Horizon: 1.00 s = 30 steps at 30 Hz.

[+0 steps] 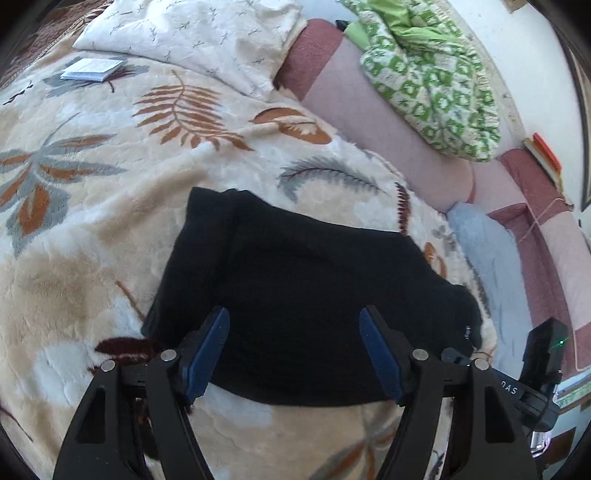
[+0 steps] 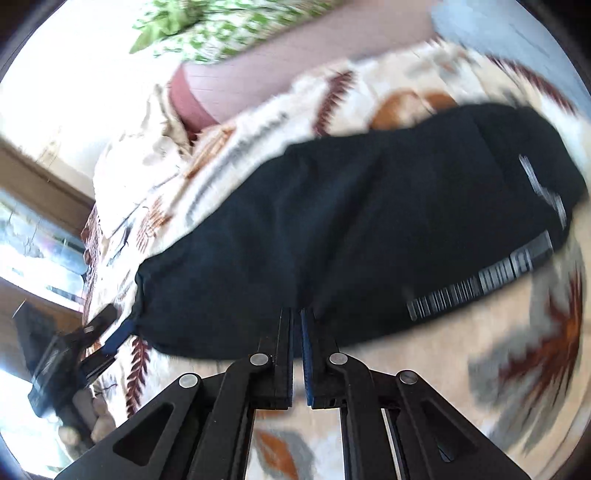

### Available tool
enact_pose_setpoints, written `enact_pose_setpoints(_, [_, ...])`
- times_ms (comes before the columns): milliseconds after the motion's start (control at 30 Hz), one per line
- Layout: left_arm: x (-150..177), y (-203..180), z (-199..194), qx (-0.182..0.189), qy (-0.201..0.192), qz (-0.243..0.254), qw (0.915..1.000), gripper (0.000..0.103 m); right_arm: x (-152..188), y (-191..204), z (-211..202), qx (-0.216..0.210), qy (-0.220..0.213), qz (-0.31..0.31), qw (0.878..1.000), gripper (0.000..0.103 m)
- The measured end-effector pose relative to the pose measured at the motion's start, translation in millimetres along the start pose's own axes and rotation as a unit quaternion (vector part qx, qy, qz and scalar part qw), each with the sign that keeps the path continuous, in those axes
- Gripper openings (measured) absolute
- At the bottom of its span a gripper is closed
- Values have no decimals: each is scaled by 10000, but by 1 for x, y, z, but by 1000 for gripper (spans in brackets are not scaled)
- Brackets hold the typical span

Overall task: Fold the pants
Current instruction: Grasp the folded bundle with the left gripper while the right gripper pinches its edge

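Leaf-patterned fleece covers the bed point(image 1: 92, 206), with one white pillow point(image 1: 192, 33) and one green patterned bundle point(image 1: 436, 81) at its far side. One pair of black pants point(image 1: 303, 295) lies near the middle, already folded into a compact block, so little seems left beyond a final fold or tidying. The left gripper point(image 1: 293, 354) hangs wide open and empty above the near edge. The right gripper point(image 2: 297, 328) is pinched almost shut at the pants' edge; I cannot tell whether it holds cloth.
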<state>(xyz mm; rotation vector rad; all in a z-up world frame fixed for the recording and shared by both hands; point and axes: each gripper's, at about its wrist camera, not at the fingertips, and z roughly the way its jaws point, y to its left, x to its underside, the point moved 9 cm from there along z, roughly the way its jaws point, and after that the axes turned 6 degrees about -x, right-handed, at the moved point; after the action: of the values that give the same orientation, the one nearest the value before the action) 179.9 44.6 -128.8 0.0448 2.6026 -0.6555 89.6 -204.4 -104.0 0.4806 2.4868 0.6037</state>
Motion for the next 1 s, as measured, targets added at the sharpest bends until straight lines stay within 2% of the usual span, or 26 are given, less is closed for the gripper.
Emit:
enact_pose_setpoints(67, [0,9,4,200,11,-74,9998,68,3,-18,22,223,396,72,9989,9])
enact_pose_setpoints(100, [0,13,1,353,-12,-96,9993,68,8,-25,30,134,550,230,9981,10])
enact_pose_setpoints(167, [2,17,-2,626,-25,-86,9980,67,7,-31,26,-124,490,330,9982,6])
enact_pose_setpoints(200, [3,18,-3,735,-54,-71,9973,66,7,-31,24,-76,586,289,9978,5])
enact_pose_setpoints(267, [5,21,-5,961,-155,-45,9952,66,-8,-23,13,240,463,24,9986,6])
enact_pose_setpoints(300, [6,21,-6,1039,-190,-50,9944,66,-21,-15,9,371,322,-212,9986,12])
enact_pose_setpoints(367, [6,21,-6,1107,-212,-113,9936,66,-55,4,9,563,148,-725,9957,12])
enact_pose_setpoints(467, [6,21,-6,1110,-264,-102,9934,66,-101,17,32,448,210,-747,9960,12])
enact_pose_setpoints(567, [6,20,-5,1058,-295,-13,9939,66,-134,6,75,585,404,-396,9967,12])
enact_pose_setpoints(633, [6,18,-5,967,-297,80,9948,66,-144,0,105,471,648,-73,9968,12])
enact_pose_setpoints(667, [6,17,-4,914,-303,132,9953,66,-145,-7,128,425,934,150,9946,12])
enact_pose_setpoints(700, [7,16,-4,864,-298,178,9957,66,-147,-9,142,453,1060,245,9930,8])
enact_pose_setpoints(733, [7,15,-4,804,-300,232,9960,66,-153,-10,148,524,1024,223,9931,7])
enact_pose_setpoints(833, [8,13,-3,674,-308,355,9966,66,-186,-4,141,1226,601,-267,9903,9])
enact_pose_setpoints(867, [9,14,-3,616,-313,385,9969,66,-197,3,132,1317,371,-446,9896,9])
enact_pose_setpoints(933, [9,14,-3,593,-292,384,9971,66,-200,16,120,1195,258,-541,9910,9])
enact_pose_setpoints(1000, [9,15,-3,570,-267,355,9974,66,-184,26,108,1139,301,-636,9910,12])
